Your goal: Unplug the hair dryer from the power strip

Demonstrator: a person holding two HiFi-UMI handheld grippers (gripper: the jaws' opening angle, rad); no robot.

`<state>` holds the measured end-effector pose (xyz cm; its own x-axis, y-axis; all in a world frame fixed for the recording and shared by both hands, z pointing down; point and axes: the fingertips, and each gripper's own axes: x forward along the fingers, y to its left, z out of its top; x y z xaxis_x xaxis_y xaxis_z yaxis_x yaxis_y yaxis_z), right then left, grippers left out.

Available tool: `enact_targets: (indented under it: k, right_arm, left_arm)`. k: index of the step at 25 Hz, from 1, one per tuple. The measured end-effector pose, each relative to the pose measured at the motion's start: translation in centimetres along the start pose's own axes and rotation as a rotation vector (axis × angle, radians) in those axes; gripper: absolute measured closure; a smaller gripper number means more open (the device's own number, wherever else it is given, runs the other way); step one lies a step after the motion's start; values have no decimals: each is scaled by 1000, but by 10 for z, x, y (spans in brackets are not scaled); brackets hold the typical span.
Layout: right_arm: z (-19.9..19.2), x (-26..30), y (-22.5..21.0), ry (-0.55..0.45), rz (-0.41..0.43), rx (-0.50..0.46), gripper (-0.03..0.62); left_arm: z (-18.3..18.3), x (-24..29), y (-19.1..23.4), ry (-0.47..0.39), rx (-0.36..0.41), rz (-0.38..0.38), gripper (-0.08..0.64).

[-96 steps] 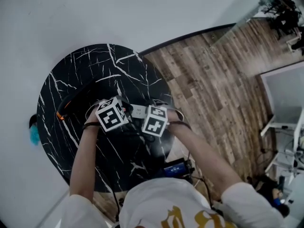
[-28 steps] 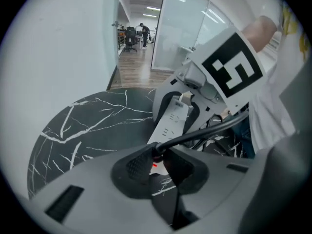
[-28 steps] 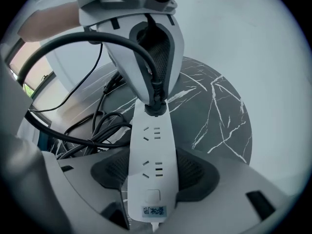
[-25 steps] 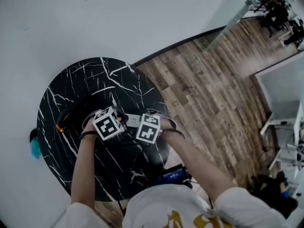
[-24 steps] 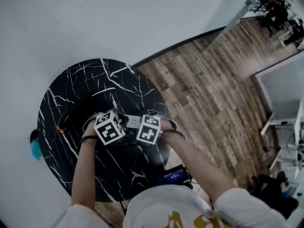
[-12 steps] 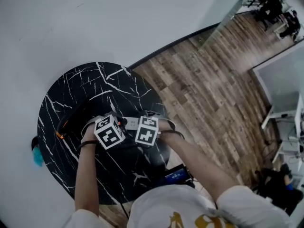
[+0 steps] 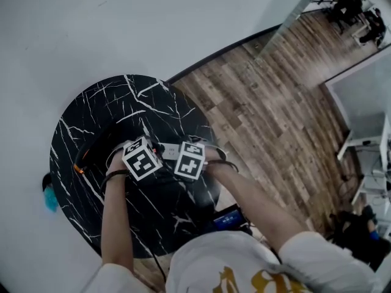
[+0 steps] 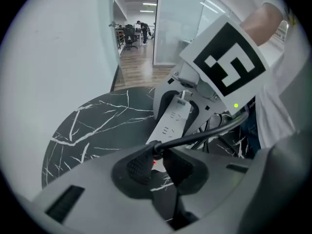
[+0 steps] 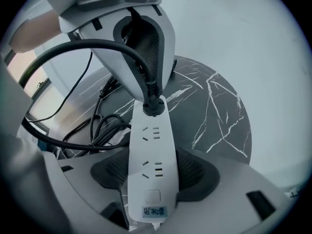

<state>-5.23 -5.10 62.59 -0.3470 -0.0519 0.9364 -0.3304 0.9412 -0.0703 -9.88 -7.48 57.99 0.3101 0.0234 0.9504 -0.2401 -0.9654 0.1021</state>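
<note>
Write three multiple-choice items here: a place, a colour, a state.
1. Where on the power strip is the plug?
A. the middle socket
B. the end farthest from the right tongs
C. lying off the strip
2. The table top is:
A. white
B. wood brown
C. black with white veins
3. The left tongs are:
A. shut on the plug
B. open and empty
C. shut on the strip

B, the right gripper view shows it at the far end; C, the veins show in every view; A, the pads press the plug.

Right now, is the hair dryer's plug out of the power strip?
No: in the right gripper view the black plug sits in the end socket of the white power strip.
</note>
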Motion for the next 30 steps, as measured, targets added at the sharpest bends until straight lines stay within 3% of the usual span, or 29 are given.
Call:
enact_targets:
  k: [5, 10, 12, 16, 23, 28, 30]
  right_arm:
    - [-1, 1, 4, -20, -2, -4, 322]
    - [2, 0, 1, 13, 8, -6, 321]
    - [2, 1, 3, 7, 3, -8, 321]
    - [0, 0, 1, -32, -4, 4, 322]
    - [2, 0, 1, -21, -4, 0, 322]
    - [-4, -1, 2, -35, -3, 15, 322]
    - [-2, -2, 1, -40, -2, 9, 322]
  left_arm:
    - [11, -6, 3, -66, -61, -112, 497]
    - [2, -4, -4, -13, -33, -13, 503]
    - [-2, -5, 0, -13, -54, -19, 503]
    - [12, -4, 10, -129, -181, -102, 494]
    - [12, -11, 9, -54, -66, 10, 499]
    - [14, -3, 9, -136, -187, -49, 497]
    - [10, -7, 4, -135, -172, -35, 497]
